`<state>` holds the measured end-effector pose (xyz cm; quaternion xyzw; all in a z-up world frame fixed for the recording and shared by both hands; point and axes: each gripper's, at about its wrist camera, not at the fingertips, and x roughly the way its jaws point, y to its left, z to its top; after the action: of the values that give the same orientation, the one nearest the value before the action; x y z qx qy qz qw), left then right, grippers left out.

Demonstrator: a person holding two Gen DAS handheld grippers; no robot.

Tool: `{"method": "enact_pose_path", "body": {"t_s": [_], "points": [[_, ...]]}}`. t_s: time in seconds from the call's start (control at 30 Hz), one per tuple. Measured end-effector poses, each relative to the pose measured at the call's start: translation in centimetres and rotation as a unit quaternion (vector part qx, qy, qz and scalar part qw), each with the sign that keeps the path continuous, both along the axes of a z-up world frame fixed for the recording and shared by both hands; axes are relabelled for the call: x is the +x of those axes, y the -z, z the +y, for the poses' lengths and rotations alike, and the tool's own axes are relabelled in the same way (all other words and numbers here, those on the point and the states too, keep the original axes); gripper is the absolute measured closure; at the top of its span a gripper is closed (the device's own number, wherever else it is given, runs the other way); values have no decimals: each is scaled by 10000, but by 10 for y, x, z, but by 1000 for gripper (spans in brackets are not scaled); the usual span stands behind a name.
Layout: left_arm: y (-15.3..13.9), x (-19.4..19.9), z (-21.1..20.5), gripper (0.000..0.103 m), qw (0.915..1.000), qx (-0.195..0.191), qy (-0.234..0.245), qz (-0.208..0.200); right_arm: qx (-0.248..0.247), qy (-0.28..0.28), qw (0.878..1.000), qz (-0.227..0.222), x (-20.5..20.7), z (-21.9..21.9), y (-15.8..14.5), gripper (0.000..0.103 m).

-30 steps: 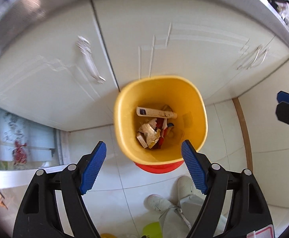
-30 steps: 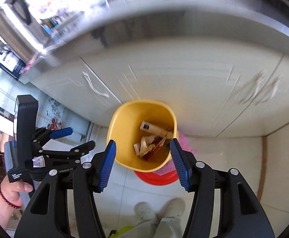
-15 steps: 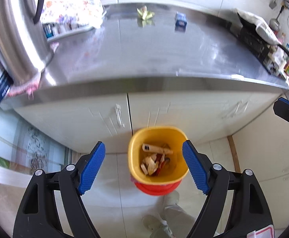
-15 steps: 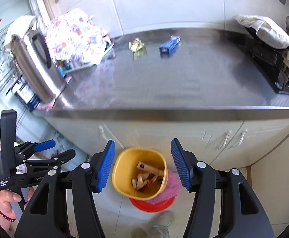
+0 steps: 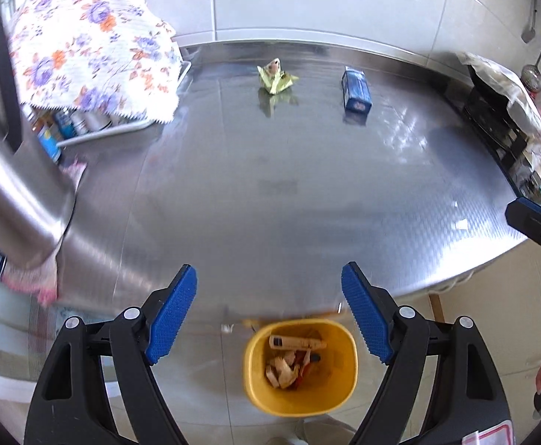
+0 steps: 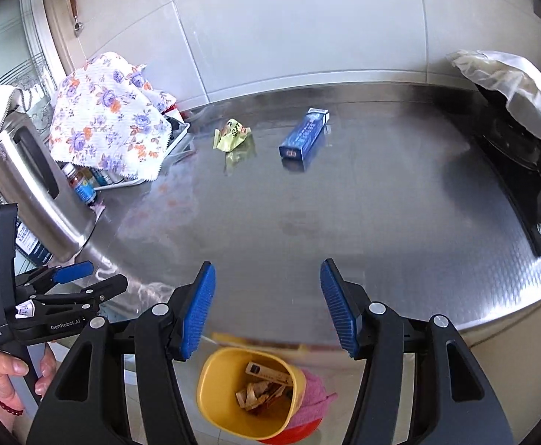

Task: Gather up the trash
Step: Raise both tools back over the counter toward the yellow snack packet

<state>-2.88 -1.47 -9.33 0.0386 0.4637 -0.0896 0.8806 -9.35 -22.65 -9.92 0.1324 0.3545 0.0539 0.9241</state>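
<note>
Stainless steel counter (image 6: pixel 344 222) below a white tiled wall (image 6: pixel 289 29). Trash on it: crumpled yellow wrapper (image 6: pixel 231 134) and blue carton (image 6: pixel 304 138), well apart from both grippers. Since half a second ago, both views have risen from cabinet fronts to the countertop. Left gripper (image 5: pixel 268 315) and right gripper (image 6: pixel 266 306): jaws wide, empty. Yellow bin (image 6: pixel 248 393) on floor below, holding scraps. Floral cloth (image 6: pixel 103 111), steel kettle (image 6: pixel 29 185) at left.
</note>
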Motion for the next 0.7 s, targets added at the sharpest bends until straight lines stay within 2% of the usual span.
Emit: {"method": "enact_pose_path", "body": {"t_s": [0.33,0.7], "points": [[-9,88,-20,22,9997,132,214,-1,33,134,9999,55,85,-3,-3,43],[20,218,-33,22,9967,27,762,281,-17,631,9973,382,194,7,16,43]]}}
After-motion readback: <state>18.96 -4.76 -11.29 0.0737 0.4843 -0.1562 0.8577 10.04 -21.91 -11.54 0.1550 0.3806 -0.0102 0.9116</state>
